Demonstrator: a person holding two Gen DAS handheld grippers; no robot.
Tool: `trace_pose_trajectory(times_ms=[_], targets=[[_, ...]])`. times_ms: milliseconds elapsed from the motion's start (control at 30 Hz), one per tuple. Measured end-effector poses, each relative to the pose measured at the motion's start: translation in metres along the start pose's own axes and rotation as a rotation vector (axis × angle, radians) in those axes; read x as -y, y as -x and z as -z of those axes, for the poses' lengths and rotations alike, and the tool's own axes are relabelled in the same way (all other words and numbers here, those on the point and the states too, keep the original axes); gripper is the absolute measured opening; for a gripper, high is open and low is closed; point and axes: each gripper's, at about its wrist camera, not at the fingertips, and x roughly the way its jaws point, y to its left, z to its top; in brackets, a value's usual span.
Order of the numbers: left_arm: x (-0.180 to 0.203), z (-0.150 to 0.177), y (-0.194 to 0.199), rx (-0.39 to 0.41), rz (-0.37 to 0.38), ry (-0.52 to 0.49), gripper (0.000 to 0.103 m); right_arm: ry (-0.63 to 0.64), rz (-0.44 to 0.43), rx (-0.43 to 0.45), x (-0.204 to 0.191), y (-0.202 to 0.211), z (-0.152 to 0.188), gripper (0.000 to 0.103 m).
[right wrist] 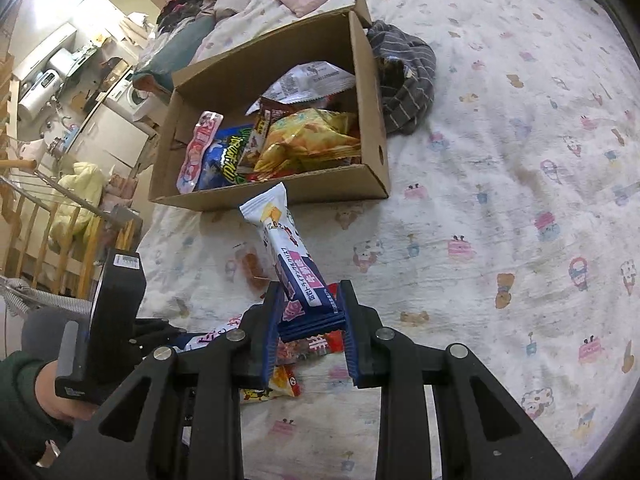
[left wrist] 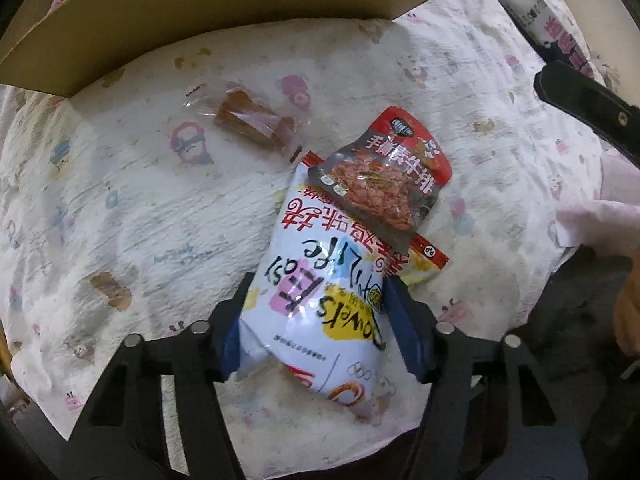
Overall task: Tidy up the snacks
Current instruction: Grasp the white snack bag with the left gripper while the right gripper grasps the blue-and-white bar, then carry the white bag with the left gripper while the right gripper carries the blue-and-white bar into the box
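- The bed [right wrist: 500, 128], under a cartoon-print sheet, fills both views and carries everything; it is soft and uneven, so packets can tilt or slide when nudged.
- The cardboard box [right wrist: 372, 120] sits in the upper middle of the right wrist view, already holding several snack packets; in the left wrist view its wall runs across the top left.
- The white snack bag [left wrist: 320, 280] lies at lower centre of the left wrist view, its near end between the pads of the left claw [left wrist: 316, 324], which appear to press its sides. The grip looks shallow on a puffy bag; it may slip out when lifted.
- A red-and-grey jerky pouch [left wrist: 384, 168] rests on the bag's far end; lifting the bag would likely tip it off.
- The right claw [right wrist: 310, 312] is clenched on a blue-and-white snack bar [right wrist: 284, 248], held above the sheet, pointing toward the box; pinched by one end, it could swing or drop short.
- A clear-wrapped brown snack [left wrist: 252, 120] lies alone in the upper middle of the left wrist view, easily overlooked.
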Motion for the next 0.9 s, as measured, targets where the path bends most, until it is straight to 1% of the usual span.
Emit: trace_pose_trajectory(times_ms=[33, 100, 200, 333, 433, 567, 733, 900], targets=[[-0.002, 0.001, 0.002, 0.001, 0.009, 0.007, 0.051, -0.001, -0.004, 0.0, -0.001, 0.0, 0.0, 0.029], [-0.009, 0.003, 0.008, 0.006, 0.032, 0.03, 0.042, -0.005, -0.007, -0.001, -0.002, -0.001, -0.001, 0.029], [-0.017, 0.006, 0.02, 0.026, 0.026, 0.044, 0.037, 0.0, -0.017, 0.002, -0.006, -0.002, -0.003, 0.029], [-0.031, 0.014, 0.049, 0.115, -0.023, 0.077, 0.036, 0.018, -0.01, 0.012, -0.015, -0.002, -0.005, 0.028], [-0.046, 0.016, 0.07, 0.182, -0.057, 0.127, 0.036, 0.025, -0.013, 0.018, -0.02, -0.002, -0.007, 0.029], [-0.068, 0.02, 0.103, 0.285, -0.08, 0.185, 0.036, 0.039, -0.022, 0.023, -0.028, -0.003, -0.01, 0.029], [-0.087, 0.018, 0.136, 0.387, -0.094, 0.229, 0.036, 0.052, -0.035, 0.038, -0.038, -0.001, -0.01, 0.029], [-0.098, 0.006, 0.159, 0.447, -0.089, 0.253, 0.036, 0.064, -0.057, 0.087, -0.043, 0.009, -0.011, 0.029]])
